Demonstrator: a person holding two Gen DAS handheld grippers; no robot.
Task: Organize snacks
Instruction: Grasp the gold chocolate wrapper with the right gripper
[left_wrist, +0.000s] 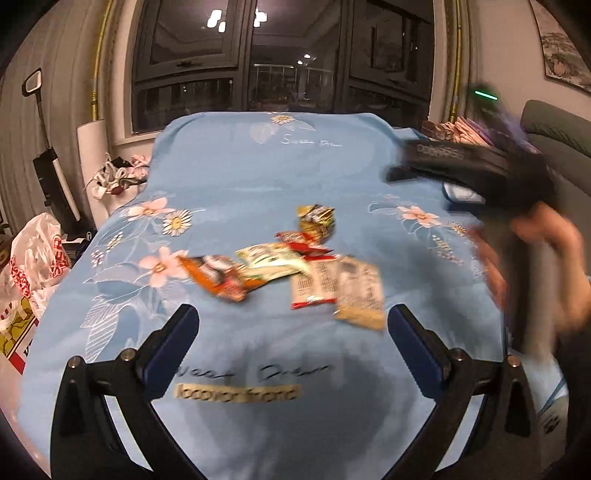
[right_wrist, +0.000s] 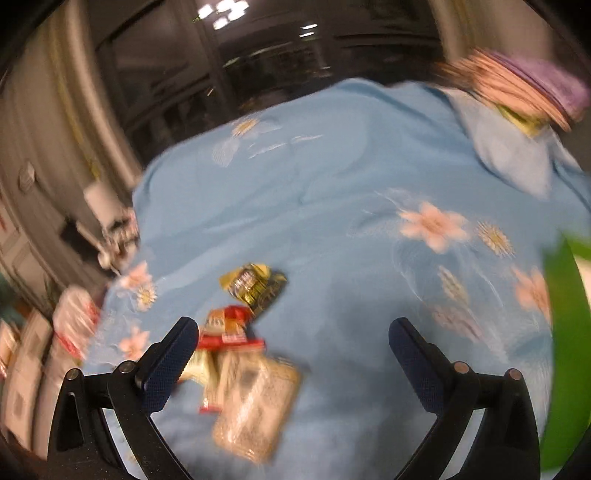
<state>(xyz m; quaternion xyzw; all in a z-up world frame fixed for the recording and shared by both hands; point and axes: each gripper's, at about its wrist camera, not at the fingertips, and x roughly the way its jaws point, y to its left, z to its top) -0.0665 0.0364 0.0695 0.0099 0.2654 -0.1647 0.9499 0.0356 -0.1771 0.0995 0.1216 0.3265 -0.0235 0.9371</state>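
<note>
Several snack packets lie in a loose pile on a light blue flowered cloth (left_wrist: 240, 177). They include an orange packet (left_wrist: 218, 275), a green-white packet (left_wrist: 271, 262), a red packet (left_wrist: 301, 242), a yellow-black packet (left_wrist: 317, 218) and a tan packet (left_wrist: 360, 295). My left gripper (left_wrist: 291, 325) is open and empty, just short of the pile. My right gripper (right_wrist: 293, 339) is open and empty above the tan packet (right_wrist: 255, 402), with the red packet (right_wrist: 229, 328) and yellow-black packet (right_wrist: 255, 284) beyond. The right gripper also shows blurred at the right of the left wrist view (left_wrist: 476, 173).
A green object (right_wrist: 565, 350) stands at the right edge of the cloth. Folded pink and purple items (right_wrist: 517, 81) lie at the far right corner. Plastic bags (left_wrist: 29, 266), a vacuum (left_wrist: 51, 173) and clutter stand on the floor to the left. Windows (left_wrist: 280, 59) are behind.
</note>
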